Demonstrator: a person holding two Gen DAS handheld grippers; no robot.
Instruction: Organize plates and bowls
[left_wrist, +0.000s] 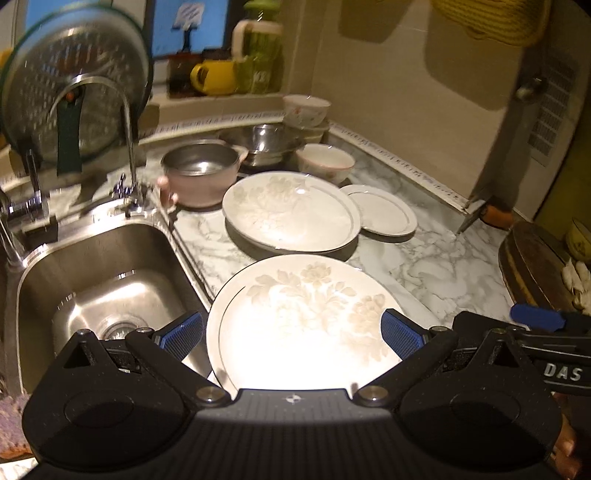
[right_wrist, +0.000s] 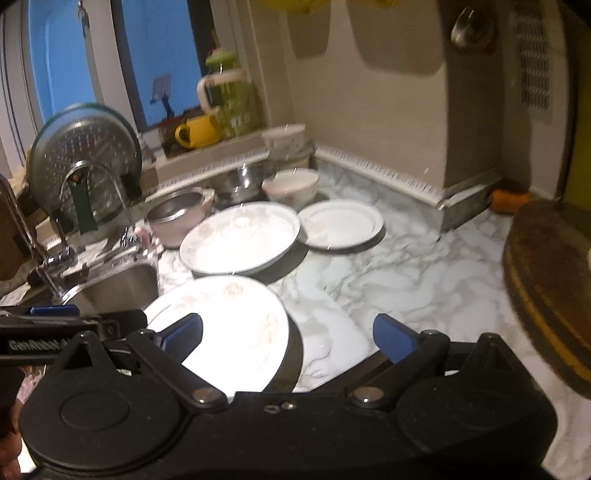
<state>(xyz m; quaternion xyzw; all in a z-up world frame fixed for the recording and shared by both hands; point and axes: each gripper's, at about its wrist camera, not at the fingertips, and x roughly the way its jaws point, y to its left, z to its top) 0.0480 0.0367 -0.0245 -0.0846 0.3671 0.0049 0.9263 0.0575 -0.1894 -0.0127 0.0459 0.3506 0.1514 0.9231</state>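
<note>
A large floral plate (left_wrist: 306, 321) lies on the marble counter right under my left gripper (left_wrist: 293, 332), which is open with a blue pad on each side of it. The same plate (right_wrist: 229, 325) shows in the right wrist view, left of my open, empty right gripper (right_wrist: 288, 332). Behind it lies a second large floral plate (left_wrist: 291, 212) (right_wrist: 240, 238) and a small white plate (left_wrist: 382, 214) (right_wrist: 341, 223). A white bowl (left_wrist: 325, 162) (right_wrist: 291, 186) stands behind them, and another bowl (left_wrist: 306, 109) sits on a stack in the corner.
A steel sink (left_wrist: 99, 295) with a faucet (left_wrist: 125, 122) lies to the left. A pink pot (left_wrist: 201, 173) and steel bowls (left_wrist: 266, 142) stand at the back. A wooden cutting board (right_wrist: 550, 295) lies at the right. A colander (left_wrist: 74, 92) leans behind the faucet.
</note>
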